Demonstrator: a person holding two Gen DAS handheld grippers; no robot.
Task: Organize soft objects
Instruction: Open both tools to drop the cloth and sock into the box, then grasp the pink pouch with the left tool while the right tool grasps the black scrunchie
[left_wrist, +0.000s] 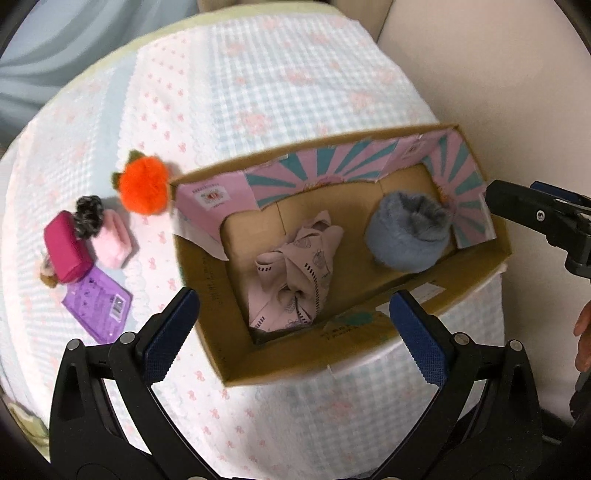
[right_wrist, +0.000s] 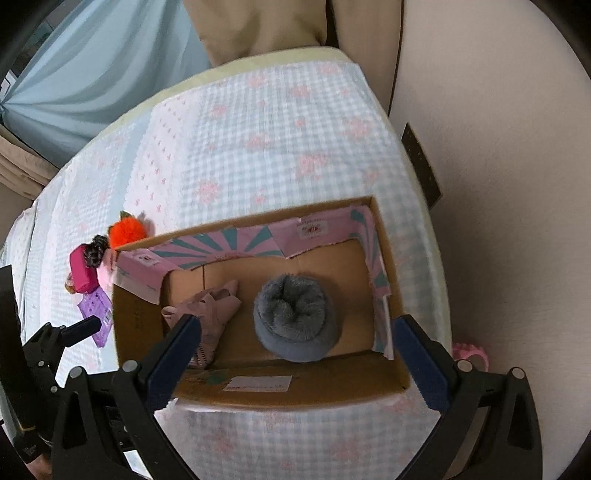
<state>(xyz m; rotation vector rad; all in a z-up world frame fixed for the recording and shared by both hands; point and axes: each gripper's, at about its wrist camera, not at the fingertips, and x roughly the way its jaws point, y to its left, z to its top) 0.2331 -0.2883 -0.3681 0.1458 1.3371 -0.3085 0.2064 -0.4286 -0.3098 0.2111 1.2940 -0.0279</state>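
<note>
An open cardboard box (left_wrist: 295, 354) (right_wrist: 295, 391) stands on the checked bedspread. Inside it lie a crumpled pink patterned cloth (left_wrist: 295, 273) (right_wrist: 218, 306) and a rolled grey-blue fuzzy item (left_wrist: 406, 232) (right_wrist: 295, 317). Left of the box lie an orange pom-pom (left_wrist: 144, 190) (right_wrist: 125, 232), a dark scrunchie (left_wrist: 88, 214), a magenta pouch (left_wrist: 66, 247) (right_wrist: 83, 273), a pale pink plush piece (left_wrist: 112, 240) and a purple packet (left_wrist: 98, 304) (right_wrist: 98, 310). My left gripper (left_wrist: 291, 336) is open and empty above the box's near edge. My right gripper (right_wrist: 295, 358) is open and empty above the box.
The bed (right_wrist: 258, 140) meets a beige wall (right_wrist: 498, 184) on the right. A blue curtain (right_wrist: 92, 74) hangs at the far left. A pink object (right_wrist: 471, 354) lies beside the bed at the right. The right gripper's tip shows in the left wrist view (left_wrist: 535, 210).
</note>
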